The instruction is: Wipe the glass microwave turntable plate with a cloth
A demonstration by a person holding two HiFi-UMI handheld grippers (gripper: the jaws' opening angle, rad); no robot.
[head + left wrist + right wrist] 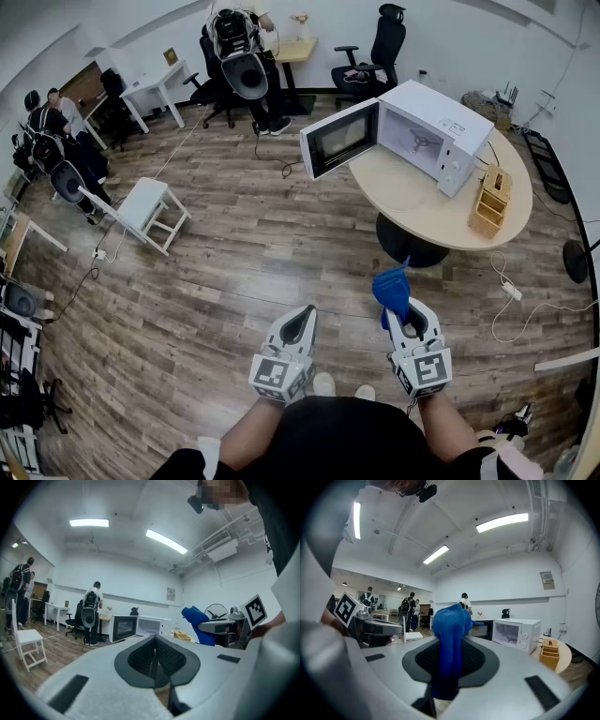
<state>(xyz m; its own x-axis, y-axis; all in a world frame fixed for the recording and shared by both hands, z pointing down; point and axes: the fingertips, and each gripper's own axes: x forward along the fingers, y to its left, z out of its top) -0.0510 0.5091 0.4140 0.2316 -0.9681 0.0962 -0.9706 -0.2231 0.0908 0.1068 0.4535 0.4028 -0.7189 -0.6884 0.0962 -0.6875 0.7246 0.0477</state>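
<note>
Right gripper (pixel 410 319) fingers are clenched on the blue cloth (pixel 392 289). Left gripper (pixel 302 317) fingers are pressed together, empty. The microwave (pixel 441 131) stands open on the tabletop (pixel 422 202), well ahead; its glass plate cannot be made out. Approach squarely with the cloth clamped firmly.

1. Too small and dim to tell in any view: what lies inside the open microwave (pixel 424 131).
2. Hidden between the closed jaws of the right gripper (pixel 401 311): the lower end of the blue cloth (pixel 451 639), with only its upper bunch showing above them.
3. Cut off by the head view's bottom edge: the forearms and body of the person (pixel 328 441) holding both grippers.
4. Hidden under the top of the round table (pixel 412 197): most of its dark base (pixel 412 246).
5. Too small to make out: the contents of the wooden box (pixel 491 202).
6. Cut by the top edge: the upper part of the standing person (pixel 246 47) at the far desk.
</note>
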